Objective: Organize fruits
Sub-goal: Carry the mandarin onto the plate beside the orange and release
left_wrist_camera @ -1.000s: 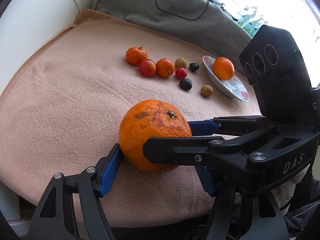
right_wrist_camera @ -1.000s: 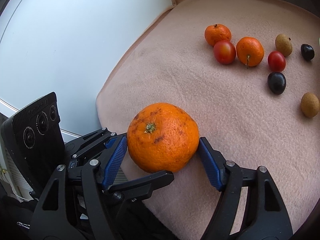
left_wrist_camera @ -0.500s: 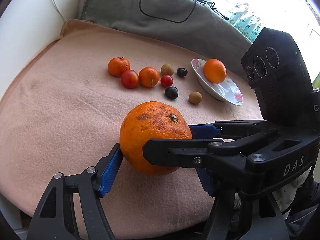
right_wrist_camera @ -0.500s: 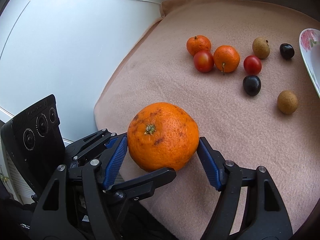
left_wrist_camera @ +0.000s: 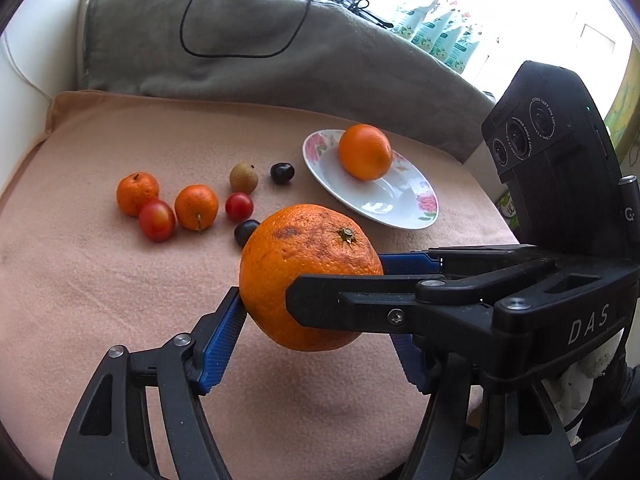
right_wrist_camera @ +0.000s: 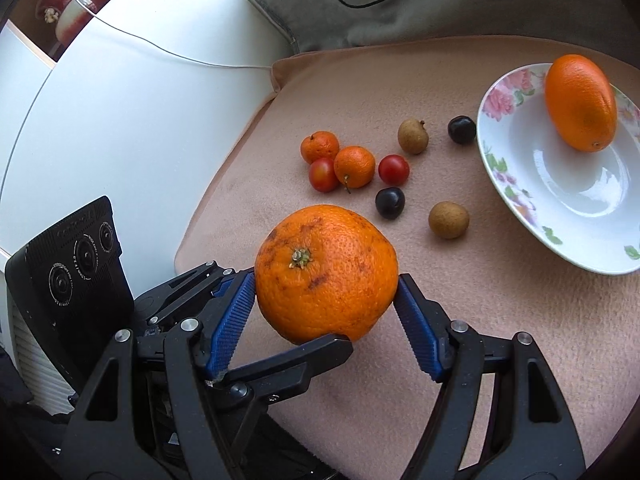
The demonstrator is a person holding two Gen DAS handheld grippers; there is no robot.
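Partly hidden behind the big orange (left_wrist_camera: 308,276): a dark plum (left_wrist_camera: 245,231)

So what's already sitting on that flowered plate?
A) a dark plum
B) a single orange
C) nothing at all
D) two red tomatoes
B: one orange rests on the plate, while the small red, dark and brown fruits lie on the pink blanket beside it, and both grippers together hold the big orange.

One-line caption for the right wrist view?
Both grippers' fingers clasp a large orange above the blanket, near the floral plate.
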